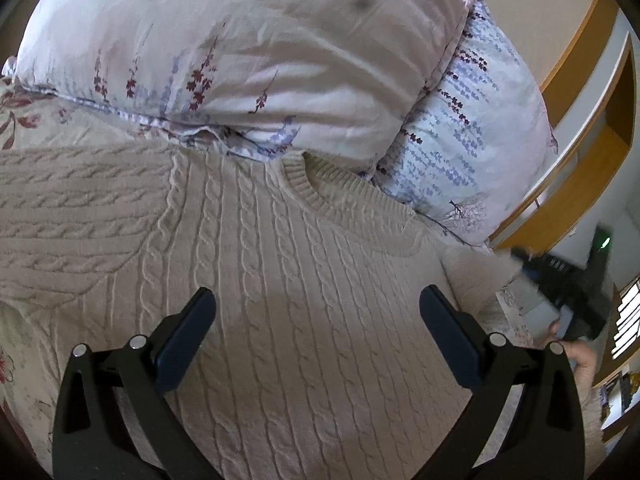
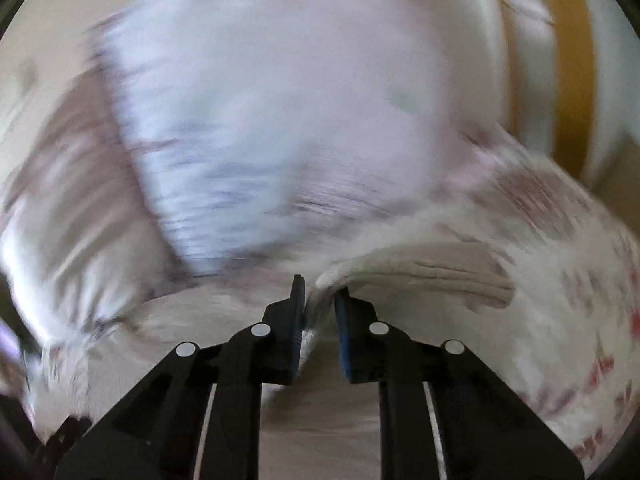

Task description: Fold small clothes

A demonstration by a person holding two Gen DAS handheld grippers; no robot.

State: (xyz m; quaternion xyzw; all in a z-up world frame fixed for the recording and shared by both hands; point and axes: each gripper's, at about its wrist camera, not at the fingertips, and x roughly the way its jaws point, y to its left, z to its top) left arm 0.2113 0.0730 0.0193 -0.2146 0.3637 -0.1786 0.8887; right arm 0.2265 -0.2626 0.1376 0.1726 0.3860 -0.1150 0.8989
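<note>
the cream cable-knit sweater (image 1: pixel 280 280) lies front-up on the bed, collar pointing toward the pillows, one sleeve spread out to the left in the left wrist view. out at the sweater's right edge the right gripper (image 2: pixel 319 312) has its jaws nearly closed, a fold of the pale knit pinched between the blue pads, with what looks like the sleeve (image 2: pixel 420 272) trailing off to the right. that view is badly smeared, so how firm the pinch is i can't swear to. the left gripper (image 1: pixel 318 312) hangs over the chest of the sweater, jaws wide apart, nothing between them, not touching the knit as far as i can see.

looks to me like the first fold is on: the right sleeve or side being lifted to go across the body. the next move calls for carrying it over flat without dragging the whole garment, and the left gripper could pin the middle.

beyond it, two floral pillows (image 1: pixel 248 60) stacked against the wall, flowered bedsheet (image 1: pixel 24 120) underneath, wooden bed frame (image 1: pixel 576 64) at the right. no brand, label or readable writing anywhere.
</note>
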